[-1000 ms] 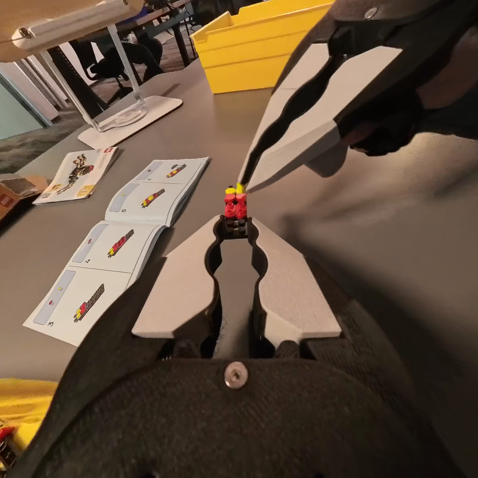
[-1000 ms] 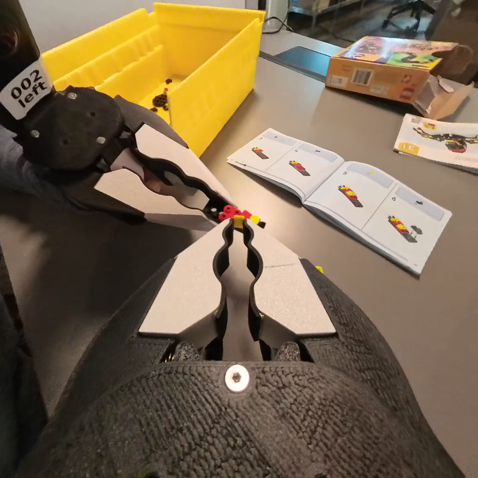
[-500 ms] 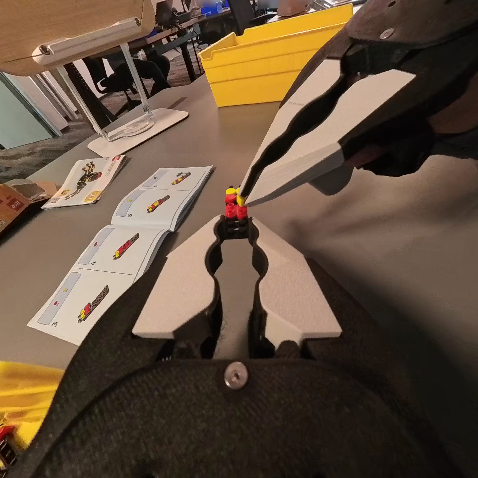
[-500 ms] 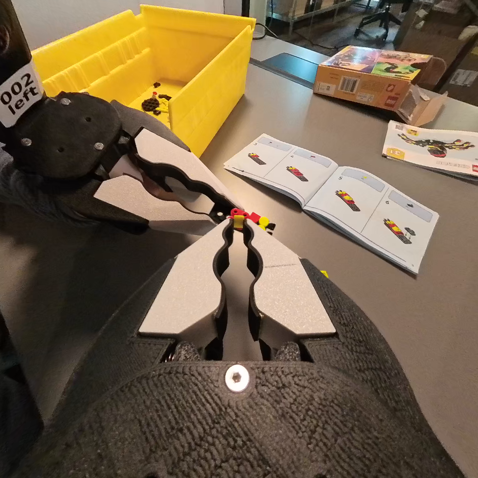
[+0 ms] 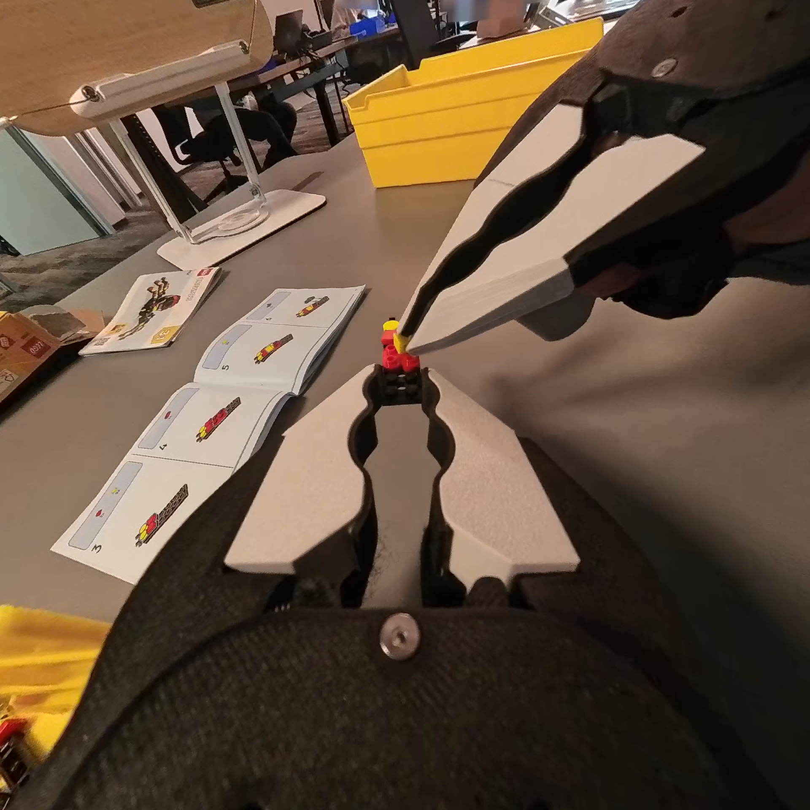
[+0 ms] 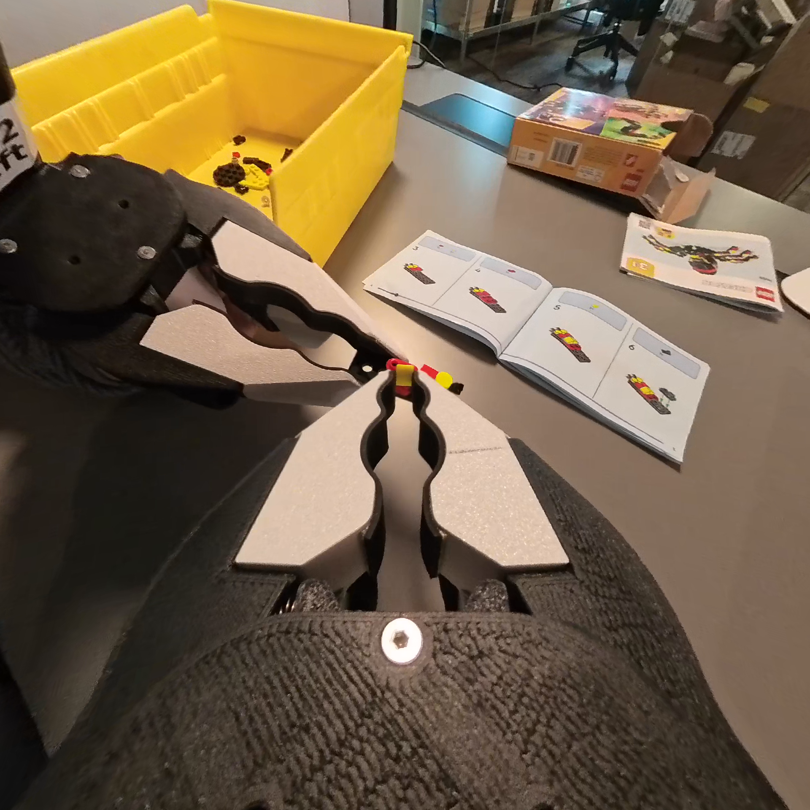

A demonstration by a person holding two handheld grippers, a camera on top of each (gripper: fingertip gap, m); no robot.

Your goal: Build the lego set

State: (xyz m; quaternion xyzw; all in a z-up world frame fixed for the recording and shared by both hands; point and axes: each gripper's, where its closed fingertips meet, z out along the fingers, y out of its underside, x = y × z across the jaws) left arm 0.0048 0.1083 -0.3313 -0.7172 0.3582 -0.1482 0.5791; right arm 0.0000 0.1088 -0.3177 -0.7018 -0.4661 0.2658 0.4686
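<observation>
My left gripper (image 5: 399,380) is shut on the near end of a small black plate assembly (image 5: 398,359) topped with red and yellow pieces, holding it above the grey table. My right gripper (image 6: 403,382) is shut on a small yellow piece (image 6: 403,377) and presses it onto the red part of the assembly. In the left wrist view the right gripper (image 5: 405,344) comes in from the upper right, its tips on the yellow piece (image 5: 399,342). In the right wrist view the left gripper (image 6: 372,366) comes in from the left. The open instruction booklet (image 5: 245,394) lies flat on the table.
A yellow bin (image 6: 263,131) with several loose pieces stands at the back left in the right wrist view. The set's box (image 6: 600,140), a second booklet (image 6: 701,263) and a lamp base (image 5: 245,228) lie further off. Another yellow bin (image 5: 460,122) stands behind. Only a small space, under 4 cm, lies between the two pairs of fingers.
Both grippers have risen a little and tilted with the assembly between them. The yellow piece has moved down against the red pieces. Both grips are unchanged.
</observation>
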